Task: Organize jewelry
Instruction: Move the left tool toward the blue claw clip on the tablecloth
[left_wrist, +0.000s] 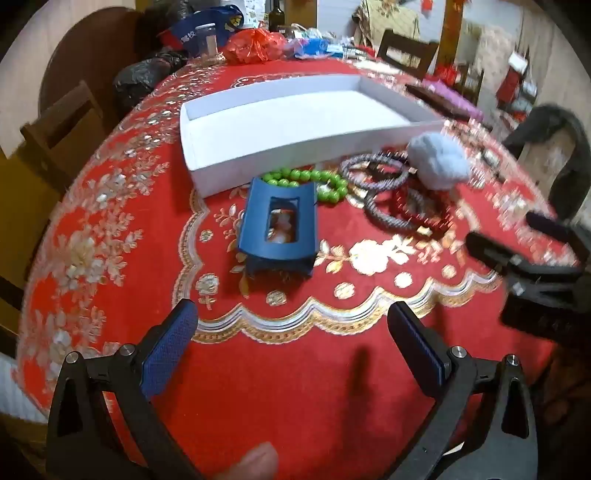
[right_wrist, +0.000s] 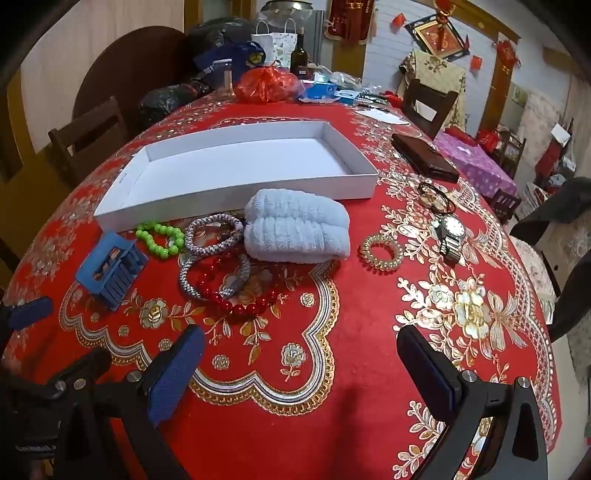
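Observation:
A shallow white box (left_wrist: 258, 162) (right_wrist: 229, 201) lies open and empty on the red tablecloth. In front of it are a blue hair claw (left_wrist: 280, 232) (right_wrist: 110, 269), a green bead bracelet (left_wrist: 314, 179) (right_wrist: 162, 236), two grey rope bracelets (left_wrist: 373, 170) (right_wrist: 210, 229), a red bead bracelet (left_wrist: 406, 206) (right_wrist: 236, 304) and a pale blue fluffy scrunchie (left_wrist: 439, 162) (right_wrist: 299, 229). A gold coil hair tie (right_wrist: 382, 253), a wristwatch (right_wrist: 452, 232) and a brown hair tie (right_wrist: 437, 197) lie to the right. My left gripper (left_wrist: 291, 332) hangs open short of the claw. My right gripper (right_wrist: 301, 365) is open over bare cloth, nothing between its fingers.
A dark flat case (right_wrist: 424, 157) lies right of the box. Bags, a jar (right_wrist: 225, 75) and a bottle (right_wrist: 298, 55) crowd the table's far end. Wooden chairs (right_wrist: 88, 133) stand around it. The right gripper (left_wrist: 517, 240) shows blurred at the left wrist view's right edge.

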